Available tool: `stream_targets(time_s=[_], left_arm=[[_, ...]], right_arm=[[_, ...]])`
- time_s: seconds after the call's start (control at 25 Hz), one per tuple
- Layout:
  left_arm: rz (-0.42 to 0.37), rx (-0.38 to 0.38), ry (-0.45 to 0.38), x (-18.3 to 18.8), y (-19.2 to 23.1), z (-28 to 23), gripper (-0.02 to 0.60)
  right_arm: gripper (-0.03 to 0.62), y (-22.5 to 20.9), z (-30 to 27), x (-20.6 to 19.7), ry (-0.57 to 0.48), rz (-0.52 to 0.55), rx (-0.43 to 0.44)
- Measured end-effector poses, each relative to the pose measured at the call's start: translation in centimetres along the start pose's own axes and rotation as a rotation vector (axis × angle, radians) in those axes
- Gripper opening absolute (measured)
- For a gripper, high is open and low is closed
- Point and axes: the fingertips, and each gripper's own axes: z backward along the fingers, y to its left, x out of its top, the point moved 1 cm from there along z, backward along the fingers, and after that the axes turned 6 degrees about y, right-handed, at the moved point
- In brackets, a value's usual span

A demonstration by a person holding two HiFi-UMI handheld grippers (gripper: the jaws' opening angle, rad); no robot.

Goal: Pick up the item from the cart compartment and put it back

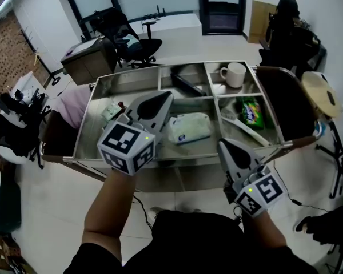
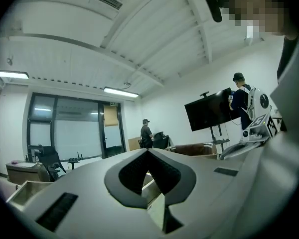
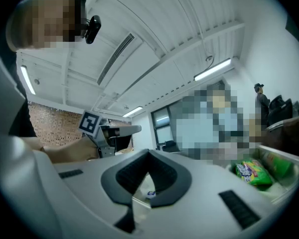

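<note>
Cart (image 1: 188, 159), by compartment: we note a white mug (image 1: 234, 74) back right and a dark bar-shaped thing (image 1: 187, 85) back middle, which we cannot name. A green snack bag (image 1: 252, 112) lies front right, and a white soft pack (image 1: 190, 128) lies in the middle bay, untouched.

The left gripper (image 1: 167, 95) is level over the left bay, jaws together on nothing. It half hides a small packet (image 1: 111, 112). The right gripper (image 1: 223, 144) is level at the near rim, jaws together, empty.

Left gripper (image 2: 147, 151) — jaws tight together
</note>
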Motion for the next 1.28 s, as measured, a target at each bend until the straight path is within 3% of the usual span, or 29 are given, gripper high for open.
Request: stream_targets(time_s=[0.24,0.6,0.96,1.28], left_arm=[[0.141,0.059,-0.117,-0.8,-0.7,3.8,0.0],[0.192,0.155,-0.131,-3.7,-1.2,7.2,0.0],[0.215,0.165,-0.118,-7.6,-4.3,9.4,0.0],[0.221,0.149,-0.093,-8.8,-6.1,9.6,0.0]], right_arm=[[0.017,0.3,-0.3,-0.3,0.007,-0.005,0.019],[0.017,0.7,-0.5,-0.5,0.022,0.012,0.037],[0.017,0.8,-0.8,-1.0,0.037,0.024,0.038],[0.017,0.6,-0.9,-1.1,0.036,0.035,0.022]])
